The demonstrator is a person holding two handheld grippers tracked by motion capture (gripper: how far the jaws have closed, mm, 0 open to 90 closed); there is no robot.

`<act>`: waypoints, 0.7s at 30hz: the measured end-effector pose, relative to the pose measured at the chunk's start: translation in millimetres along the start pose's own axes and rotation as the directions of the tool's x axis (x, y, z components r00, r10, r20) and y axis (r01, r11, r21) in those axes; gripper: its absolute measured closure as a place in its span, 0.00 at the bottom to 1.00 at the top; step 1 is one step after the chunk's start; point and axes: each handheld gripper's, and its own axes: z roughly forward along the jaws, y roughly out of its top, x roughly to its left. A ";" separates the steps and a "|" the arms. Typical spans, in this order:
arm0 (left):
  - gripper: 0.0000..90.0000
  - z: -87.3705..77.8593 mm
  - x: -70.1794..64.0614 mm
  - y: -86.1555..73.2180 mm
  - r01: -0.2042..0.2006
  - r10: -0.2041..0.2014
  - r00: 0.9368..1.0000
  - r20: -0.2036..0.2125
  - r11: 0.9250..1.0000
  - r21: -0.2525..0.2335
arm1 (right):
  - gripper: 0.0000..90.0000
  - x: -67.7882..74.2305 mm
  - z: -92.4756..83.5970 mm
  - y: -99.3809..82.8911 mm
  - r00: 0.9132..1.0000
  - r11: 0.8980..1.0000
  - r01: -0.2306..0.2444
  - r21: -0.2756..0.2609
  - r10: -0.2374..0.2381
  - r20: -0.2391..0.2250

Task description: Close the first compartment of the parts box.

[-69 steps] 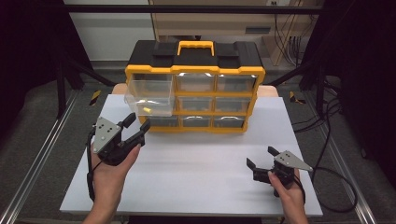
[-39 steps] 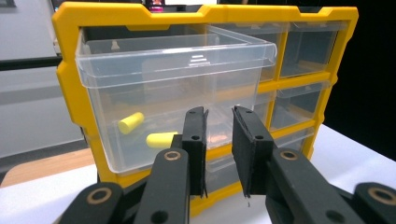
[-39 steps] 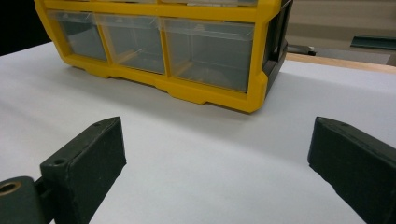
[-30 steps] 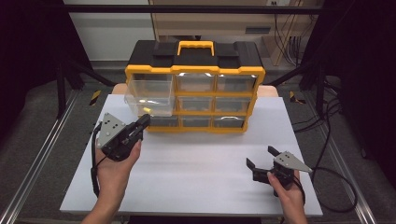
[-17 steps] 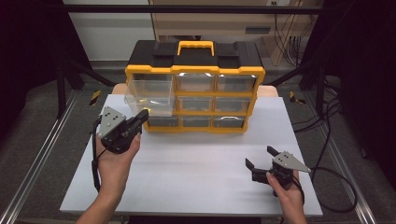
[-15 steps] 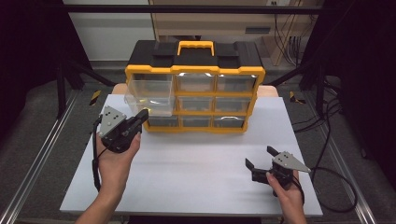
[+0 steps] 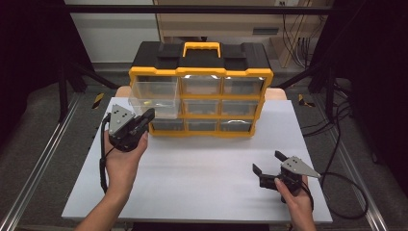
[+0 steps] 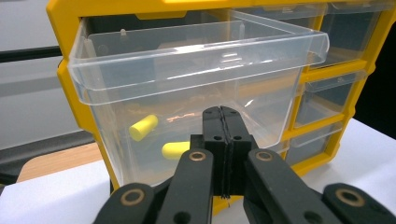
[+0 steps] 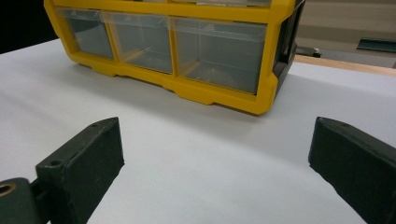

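Observation:
A yellow and black drawer organizer [image 7: 262, 91] stands at the back of the white table [image 7: 192, 183]. Its large clear top-left drawer [image 7: 154, 92] is pulled out. Through the drawer's [image 8: 196, 60] front wall I see two yellow foam pieces [image 8: 143, 127] [image 8: 177, 150]. My left gripper [image 7: 149, 114] is shut, its tips [image 8: 222, 112] right at the drawer's front wall with nothing between them. Touching or just short of it, I cannot tell. My right gripper [image 7: 267, 162] rests open on the table at the front right, aimed at the organizer's [image 9: 187, 88] lower drawers, its jaws [image 9: 215, 128] wide apart.
The other small clear drawers [image 7: 235, 107] are pushed in. A black cable [image 7: 344, 192] trails off the table's right side. Metal rails [image 7: 38, 173] run along the floor beside the table. Bare white surface lies between the two grippers.
My left gripper went from open to shut, then rose and moved forward to the front of the pulled-out drawer. The right gripper has stayed put.

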 end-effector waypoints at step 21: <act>1.00 12.0 5.7 -0.9 -0.003 0.003 1.000 -0.021 1.000 0.007 | 0.04 -0.8 -0.7 -0.1 1.000 1.000 0.005 0.002 -0.005 0.003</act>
